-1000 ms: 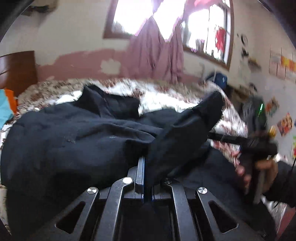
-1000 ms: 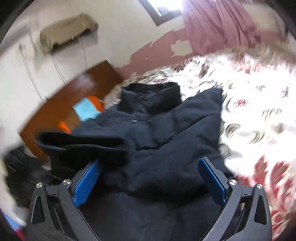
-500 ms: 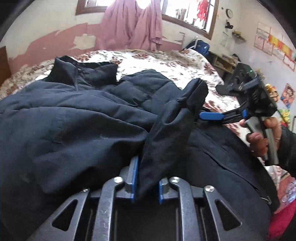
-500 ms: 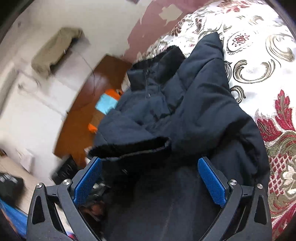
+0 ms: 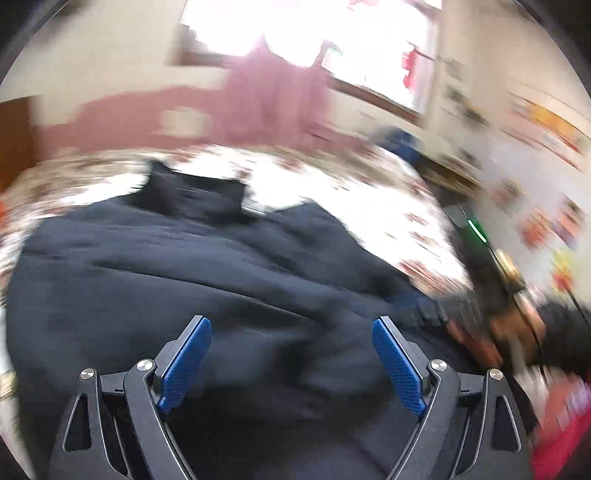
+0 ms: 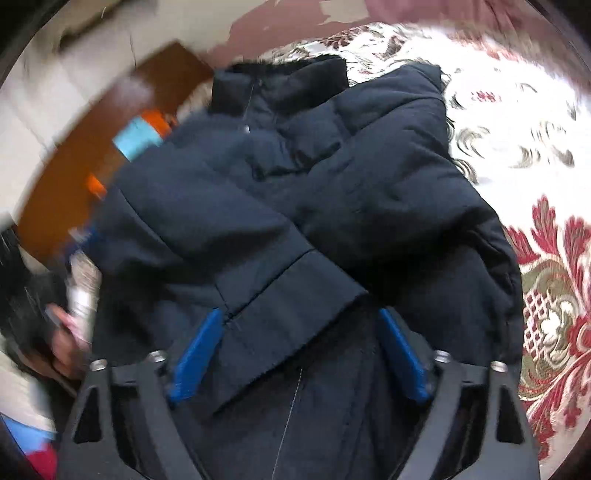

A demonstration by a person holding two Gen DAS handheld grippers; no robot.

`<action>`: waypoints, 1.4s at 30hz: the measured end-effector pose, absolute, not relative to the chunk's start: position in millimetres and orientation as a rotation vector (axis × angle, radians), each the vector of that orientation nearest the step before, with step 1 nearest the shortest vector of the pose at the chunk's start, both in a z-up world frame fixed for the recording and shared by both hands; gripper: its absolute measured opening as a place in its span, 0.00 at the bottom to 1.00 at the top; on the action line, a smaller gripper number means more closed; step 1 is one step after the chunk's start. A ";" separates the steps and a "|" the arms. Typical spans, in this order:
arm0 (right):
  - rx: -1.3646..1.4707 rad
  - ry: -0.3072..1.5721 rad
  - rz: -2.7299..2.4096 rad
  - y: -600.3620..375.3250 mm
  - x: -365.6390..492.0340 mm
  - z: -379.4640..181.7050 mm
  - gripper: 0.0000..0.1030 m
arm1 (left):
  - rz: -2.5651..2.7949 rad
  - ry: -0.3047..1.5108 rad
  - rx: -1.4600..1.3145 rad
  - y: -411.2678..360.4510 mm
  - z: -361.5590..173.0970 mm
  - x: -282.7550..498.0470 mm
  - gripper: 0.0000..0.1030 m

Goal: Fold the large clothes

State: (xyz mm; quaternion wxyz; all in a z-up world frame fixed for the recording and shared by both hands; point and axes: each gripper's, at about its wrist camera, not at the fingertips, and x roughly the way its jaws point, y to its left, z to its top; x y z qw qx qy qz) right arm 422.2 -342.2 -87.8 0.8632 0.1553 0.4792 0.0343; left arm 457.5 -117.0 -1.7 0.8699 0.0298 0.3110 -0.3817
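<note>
Floral bedspread point(image 6: 546, 302) on the bed, pink curtain point(image 5: 273, 96) at a bright window point(image 5: 303, 33), wooden headboard point(image 6: 122, 122), posters point(image 5: 550, 221) on the side wall.

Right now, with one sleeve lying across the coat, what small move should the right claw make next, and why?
Probably finish closing the right claw on the sleeve cuff. Its jaws are closing with the cuff between them, but the pads do not seem to press it yet. The left claw is opening with its pads clear of the coat, so it holds nothing.
</note>
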 end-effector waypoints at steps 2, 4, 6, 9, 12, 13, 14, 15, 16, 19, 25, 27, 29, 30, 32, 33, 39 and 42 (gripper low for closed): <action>0.334 1.015 0.073 -337.2 425.2 -86.5 0.24 | -0.631 0.651 -0.005 -94.8 0.5 475.7 0.86; 0.335 0.997 0.075 -337.1 425.1 -79.2 0.11 | -0.517 0.660 -0.077 -71.4 -1.5 490.5 0.86; 0.281 0.944 0.077 -335.8 420.8 -64.1 0.07 | -0.475 0.684 -0.119 -56.0 -3.5 500.4 0.86; 0.181 0.817 0.024 -340.6 414.2 -28.3 0.06 | -0.458 0.683 -0.151 -42.9 -3.3 506.1 0.86; 0.097 0.684 -0.083 -356.0 421.8 10.7 0.06 | -0.447 0.670 -0.152 -40.0 -3.9 509.0 0.86; 0.084 0.677 -0.101 -361.3 426.9 15.1 0.06 | -0.439 0.674 -0.146 -40.9 -6.0 511.4 0.87; 0.070 0.677 -0.127 -367.1 435.3 15.4 0.06 | -0.431 0.684 -0.135 -41.1 -9.0 512.3 0.87; 0.051 0.689 -0.154 -371.8 446.1 10.6 0.06 | -0.420 0.702 -0.119 -41.3 -13.4 512.0 0.88; 0.034 0.720 -0.172 -374.3 456.8 1.2 0.06 | -0.396 0.748 -0.091 -45.4 -21.1 517.5 0.88; 0.032 0.830 -0.182 -376.7 472.7 -29.6 0.08 | -0.369 0.813 -0.055 -50.2 -35.1 523.2 0.87; -0.022 0.682 -0.171 -357.9 468.6 -16.1 0.57 | -0.410 0.712 -0.031 -56.7 -12.1 507.8 0.88; -0.033 0.638 -0.080 -344.8 476.9 -7.4 0.66 | -0.439 0.683 -0.031 -62.6 -6.7 505.0 0.89; -0.046 0.665 -0.005 -331.7 493.4 -11.4 0.66 | -0.456 0.697 0.021 -81.6 -4.6 513.8 0.90; -0.049 0.683 0.025 -327.1 500.7 -16.0 0.66 | -0.458 0.712 0.047 -91.0 -4.7 520.7 0.90; -0.051 0.740 0.056 -323.3 515.5 -31.5 0.65 | -0.456 0.743 0.084 -105.0 -8.9 535.3 0.90; -0.040 0.784 0.070 -322.2 522.2 -42.9 0.64 | -0.442 0.762 0.107 -111.0 -12.5 540.3 0.90; -0.004 0.908 0.110 -323.2 535.3 -88.6 0.63 | -0.365 0.831 0.354 -139.7 -38.9 543.6 0.90; -0.012 0.917 0.108 -317.9 535.7 -93.7 0.63 | -0.332 0.844 0.413 -145.2 -49.5 543.6 0.90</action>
